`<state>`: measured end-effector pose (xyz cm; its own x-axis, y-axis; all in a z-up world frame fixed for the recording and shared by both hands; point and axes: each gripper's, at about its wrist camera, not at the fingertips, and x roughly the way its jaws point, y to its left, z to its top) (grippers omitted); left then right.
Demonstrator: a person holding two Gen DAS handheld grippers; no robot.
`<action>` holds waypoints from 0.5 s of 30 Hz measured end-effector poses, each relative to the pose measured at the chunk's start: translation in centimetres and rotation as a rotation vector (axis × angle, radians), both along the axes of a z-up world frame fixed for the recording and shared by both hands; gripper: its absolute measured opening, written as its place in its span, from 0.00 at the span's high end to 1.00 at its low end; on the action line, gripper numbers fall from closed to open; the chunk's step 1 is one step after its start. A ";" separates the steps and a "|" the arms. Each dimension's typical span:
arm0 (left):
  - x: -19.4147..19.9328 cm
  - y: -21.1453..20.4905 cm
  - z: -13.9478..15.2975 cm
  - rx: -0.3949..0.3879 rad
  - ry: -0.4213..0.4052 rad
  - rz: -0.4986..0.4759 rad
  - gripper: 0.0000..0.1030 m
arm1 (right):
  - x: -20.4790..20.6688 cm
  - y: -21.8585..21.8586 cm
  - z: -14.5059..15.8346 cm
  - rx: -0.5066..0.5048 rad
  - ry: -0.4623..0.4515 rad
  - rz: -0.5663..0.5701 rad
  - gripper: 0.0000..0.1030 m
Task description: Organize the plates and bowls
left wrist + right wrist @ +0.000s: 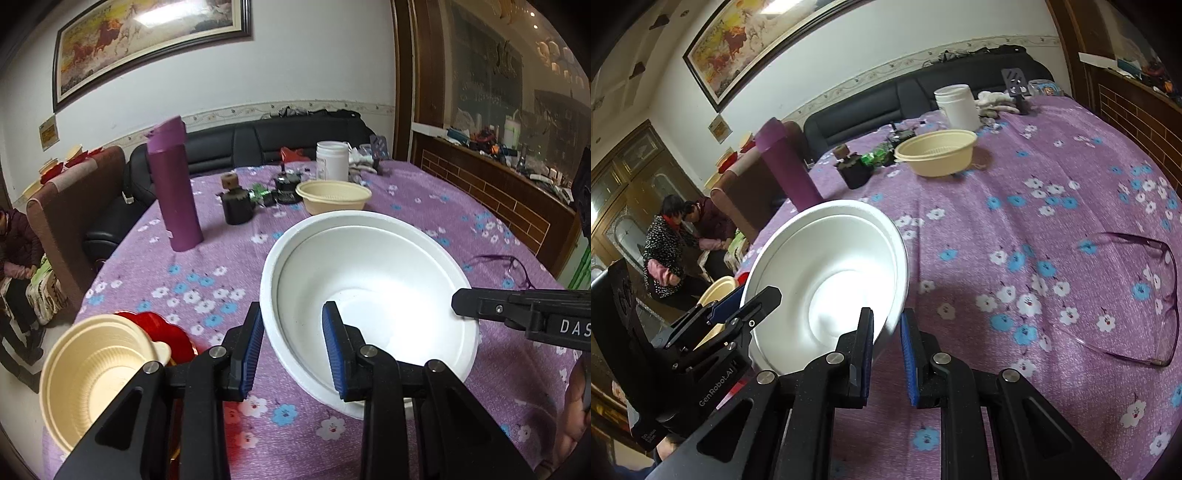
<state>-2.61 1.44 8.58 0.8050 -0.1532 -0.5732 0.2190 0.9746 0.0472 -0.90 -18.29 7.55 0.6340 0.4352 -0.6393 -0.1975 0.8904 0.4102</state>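
Observation:
A large white foam bowl [369, 295] is held tilted above the purple floral tablecloth [207, 280]. My right gripper [888, 328] is shut on its rim; the bowl [831, 280] tips up to the left in the right wrist view. My left gripper [293, 325] is open, its jaws straddling the bowl's near-left rim without pinching it. The right gripper's finger [517, 314] reaches in from the right. A beige bowl [99, 369] sits on a red plate [162, 328] at my lower left. Another beige bowl [334, 195] stands farther back.
A tall purple bottle [175, 192], a black pot [236, 203], small dark items and a white jar [332, 158] stand at the table's far side. Purple glasses [1145, 295] lie on the right. A black sofa [258, 144] and seated people [687, 240] are beyond the table.

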 end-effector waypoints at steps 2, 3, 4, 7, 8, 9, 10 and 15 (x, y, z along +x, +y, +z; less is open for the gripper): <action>-0.2 0.5 0.6 -0.004 -0.010 0.007 0.71 | 0.0 0.5 0.6 -0.006 -0.013 0.008 0.83; -0.4 0.8 0.8 -0.004 -0.017 0.011 0.71 | 0.0 0.8 0.9 -0.005 -0.019 0.013 0.83; -0.6 1.3 1.2 -0.009 -0.024 0.018 0.71 | 0.0 1.0 1.2 -0.004 -0.023 0.018 0.83; -1.1 2.5 2.2 -0.020 -0.041 0.036 0.71 | 0.1 1.8 2.1 0.001 -0.037 0.041 0.83; -1.3 2.9 2.4 -0.022 -0.047 0.042 0.71 | 0.1 2.2 2.3 0.005 -0.039 0.051 0.83; -1.6 3.3 2.8 -0.025 -0.054 0.049 0.71 | 0.2 2.5 2.6 0.009 -0.041 0.061 0.83; -1.9 3.9 3.2 -0.026 -0.064 0.057 0.71 | 0.2 2.9 2.8 0.012 -0.043 0.073 0.83; -2.9 6.1 4.5 -0.039 -0.092 0.096 0.70 | 0.3 5.2 4.0 0.019 -0.066 0.127 0.83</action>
<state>-5.48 7.59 13.07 0.8658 -0.0932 -0.4915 0.1210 0.9923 0.0248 -0.64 -13.11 11.59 0.6137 0.5262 -0.5886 -0.3353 0.8487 0.4091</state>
